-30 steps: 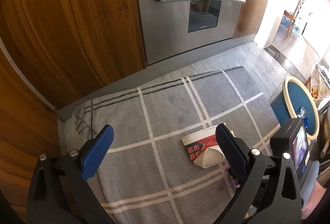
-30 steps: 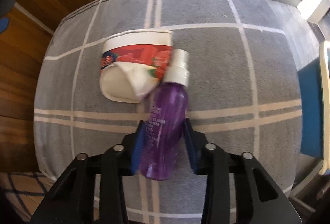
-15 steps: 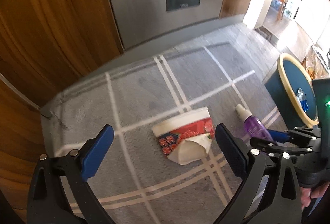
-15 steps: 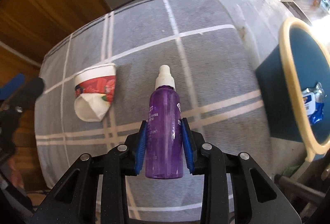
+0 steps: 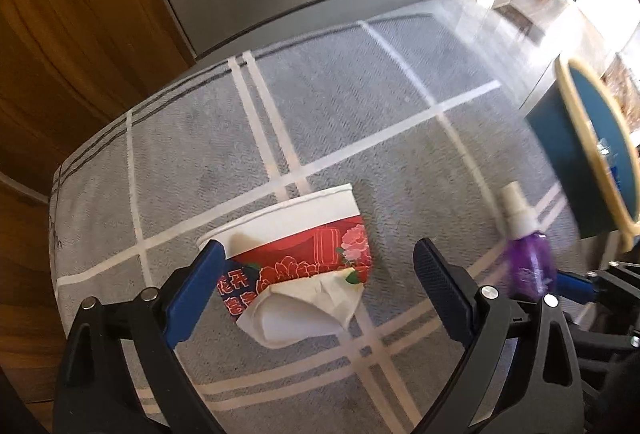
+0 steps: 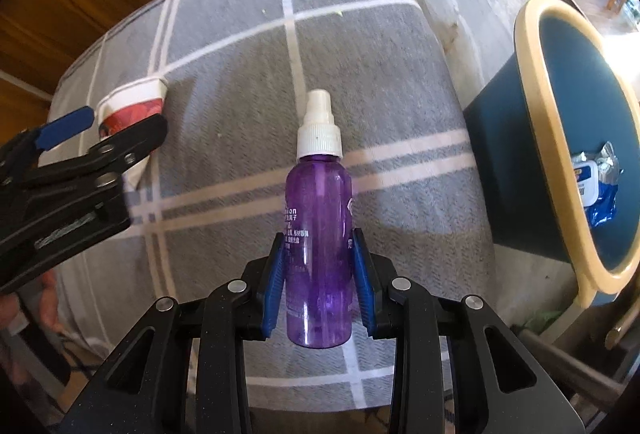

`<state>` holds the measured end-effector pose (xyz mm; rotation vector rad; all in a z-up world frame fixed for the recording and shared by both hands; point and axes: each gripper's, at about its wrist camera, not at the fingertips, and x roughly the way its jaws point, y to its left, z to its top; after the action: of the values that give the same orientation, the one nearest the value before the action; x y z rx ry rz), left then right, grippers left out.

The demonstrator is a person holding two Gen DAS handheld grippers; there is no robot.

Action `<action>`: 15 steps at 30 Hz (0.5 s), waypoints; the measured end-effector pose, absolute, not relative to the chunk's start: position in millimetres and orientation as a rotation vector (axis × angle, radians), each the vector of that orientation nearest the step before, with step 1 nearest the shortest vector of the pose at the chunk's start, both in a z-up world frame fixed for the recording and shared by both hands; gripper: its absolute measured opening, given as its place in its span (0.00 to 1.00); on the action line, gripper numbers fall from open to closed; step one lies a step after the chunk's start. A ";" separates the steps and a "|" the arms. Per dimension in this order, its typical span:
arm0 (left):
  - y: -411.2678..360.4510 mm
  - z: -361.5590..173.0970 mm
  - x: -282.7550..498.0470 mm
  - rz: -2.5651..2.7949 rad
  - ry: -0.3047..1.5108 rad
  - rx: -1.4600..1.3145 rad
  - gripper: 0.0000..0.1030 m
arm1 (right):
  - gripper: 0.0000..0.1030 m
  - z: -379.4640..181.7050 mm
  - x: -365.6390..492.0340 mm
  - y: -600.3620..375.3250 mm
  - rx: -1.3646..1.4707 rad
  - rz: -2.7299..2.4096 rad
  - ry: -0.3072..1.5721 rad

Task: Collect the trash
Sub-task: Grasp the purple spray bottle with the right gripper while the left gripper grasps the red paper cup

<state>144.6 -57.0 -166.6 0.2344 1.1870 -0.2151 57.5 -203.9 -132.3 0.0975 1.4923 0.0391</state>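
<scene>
closest in, the right gripper (image 6: 319, 276) is pinching a purple spray bottle (image 6: 319, 230), its blue pads pressed against either side of the bottle's lower half, with the white spray cap pointing away and the whole thing lifted clear of the grey checked rug (image 6: 224, 34); in the left wrist view the same bottle shows at the right edge, blurred, just short of the bin. the left gripper (image 5: 316, 288) is spread wide and empty, hanging low over a crushed paper cup (image 5: 298, 266) with a red flower print, which lies on its side on the rug, its flattened mouth towards the camera; the jaws straddle it, one blue pad beside the cup's left end and the other well to its right, and neither pad looks to be pressing on it, though i cannot tell whether the left one touches. a bit further off, at the rug's right edge, stands a blue bin (image 6: 532, 86) with a cream rim, and a blue and white wrapper (image 6: 596, 182) already lies inside it. beyond the rug are wooden cupboards and a steel oven front. as i judge it, one piece is binned, the bottle is picked up and only needs carrying over the rim and dropping, and the cup is the last piece in sight, not yet gripped
</scene>
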 end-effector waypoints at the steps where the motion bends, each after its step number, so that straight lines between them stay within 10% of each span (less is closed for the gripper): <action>1: -58.2 -168.8 145.3 -0.204 1.189 0.245 0.91 | 0.32 -132.2 57.2 -203.5 0.094 0.045 1.493; 9: -35.7 -185.0 153.5 -0.132 1.243 0.155 0.88 | 0.32 -132.7 58.6 -199.9 0.078 0.070 1.493; 14: -12.5 -179.7 157.6 -0.128 1.256 0.085 0.26 | 0.32 -134.0 61.2 -194.8 0.066 0.087 1.494; 15: -8.1 -177.7 157.9 -0.132 1.257 0.066 0.26 | 0.32 -133.3 61.7 -193.0 0.065 0.092 1.494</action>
<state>157.9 -8.1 -177.7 0.0660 1.2570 -0.1317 61.7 -193.0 -133.3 0.0649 1.4939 0.0920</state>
